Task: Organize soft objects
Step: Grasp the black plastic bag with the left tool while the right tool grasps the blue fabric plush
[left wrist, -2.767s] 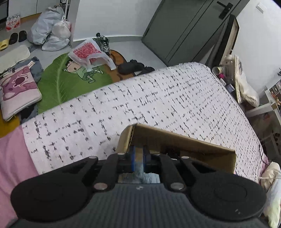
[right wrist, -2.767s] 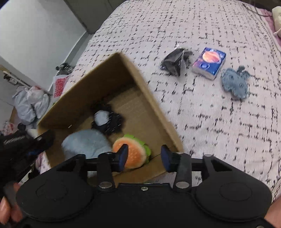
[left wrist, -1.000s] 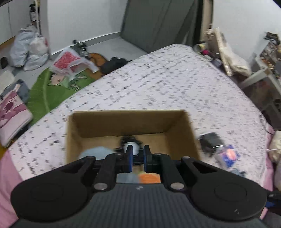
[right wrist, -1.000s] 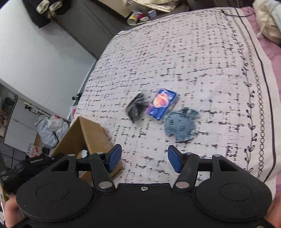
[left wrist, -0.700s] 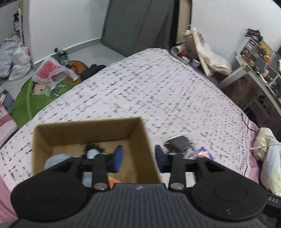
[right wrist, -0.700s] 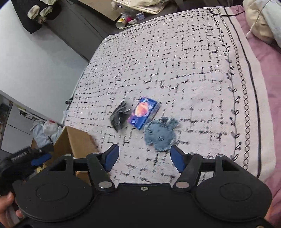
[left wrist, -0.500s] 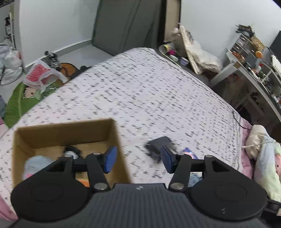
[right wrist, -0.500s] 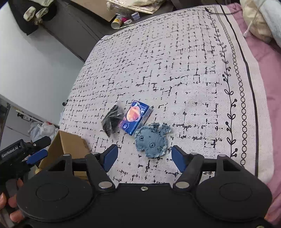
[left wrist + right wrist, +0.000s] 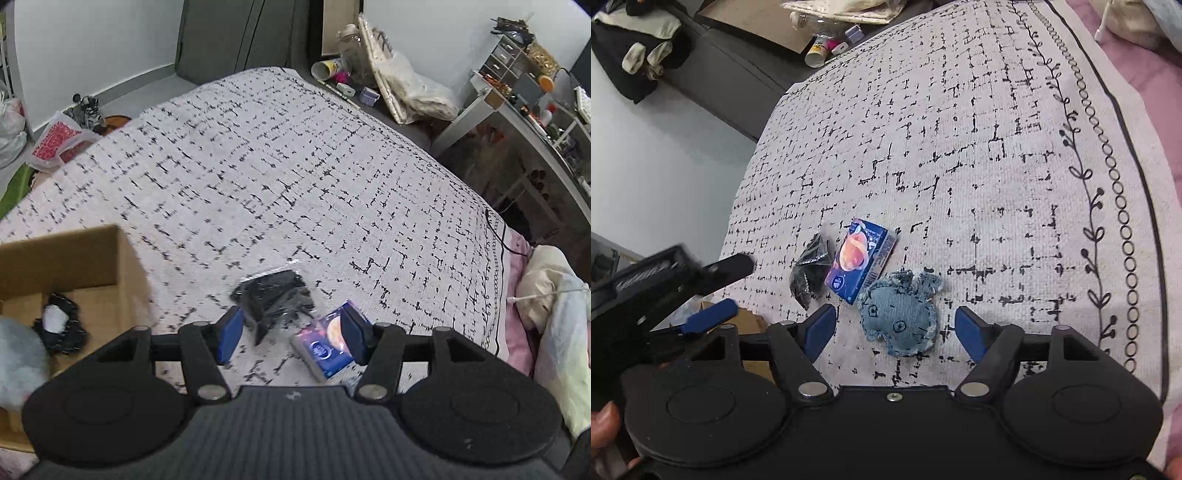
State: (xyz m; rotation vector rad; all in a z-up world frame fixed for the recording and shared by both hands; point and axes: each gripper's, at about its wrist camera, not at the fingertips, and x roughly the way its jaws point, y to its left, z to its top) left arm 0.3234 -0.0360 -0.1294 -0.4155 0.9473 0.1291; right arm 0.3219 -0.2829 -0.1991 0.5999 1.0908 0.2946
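Note:
On the patterned bedspread lie a black item in clear plastic (image 9: 275,297) (image 9: 809,266), a blue tissue pack (image 9: 327,343) (image 9: 862,258) and a blue denim soft toy (image 9: 899,314). My left gripper (image 9: 291,334) is open and empty, just above the black item and the tissue pack. My right gripper (image 9: 895,328) is open and empty, with the denim toy between its fingers. A cardboard box (image 9: 92,258) at the left holds a grey plush (image 9: 16,360) and a black-and-white soft item (image 9: 59,325).
The bedspread (image 9: 295,177) stretches far ahead. A pillow and bedding (image 9: 557,314) lie at the right edge. A desk with clutter (image 9: 524,110) stands beyond the bed. Bags and shoes (image 9: 62,136) lie on the floor at the left.
My left gripper let go of the box, opened, and swung right over the black item and tissue pack. My right gripper moved from the box to the denim toy and opened wider.

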